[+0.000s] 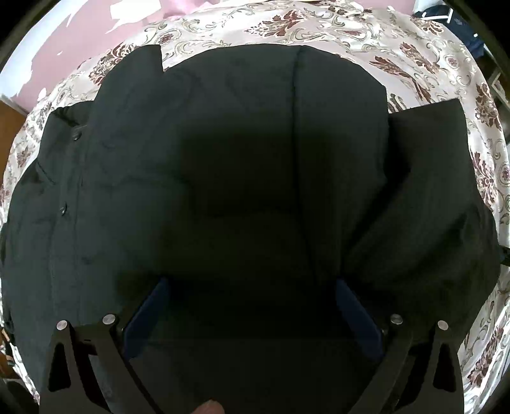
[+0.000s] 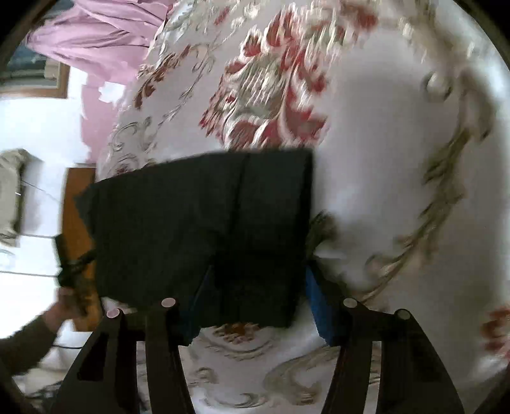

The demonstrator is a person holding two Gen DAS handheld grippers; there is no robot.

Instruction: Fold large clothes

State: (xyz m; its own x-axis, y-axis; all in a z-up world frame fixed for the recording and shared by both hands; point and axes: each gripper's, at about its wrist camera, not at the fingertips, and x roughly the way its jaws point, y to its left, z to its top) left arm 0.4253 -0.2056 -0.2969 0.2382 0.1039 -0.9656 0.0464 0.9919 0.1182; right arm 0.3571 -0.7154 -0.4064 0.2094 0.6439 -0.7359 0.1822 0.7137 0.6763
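The large black padded coat (image 1: pixel 242 178) lies spread on the floral satin bedspread (image 1: pixel 366 35), the left claw (image 1: pixel 251 286) spread wide above it, while the right claw (image 2: pixel 258 283), also spread, straddles a sleeve edge, seemingly to fold it inward.

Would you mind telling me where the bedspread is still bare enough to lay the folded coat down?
In the left wrist view, the black coat covers most of the floral bedspread; bare cloth remains beyond its far edge and along its right side. In the right wrist view, a wide bare patch lies right of the dark fabric between the right gripper fingers.
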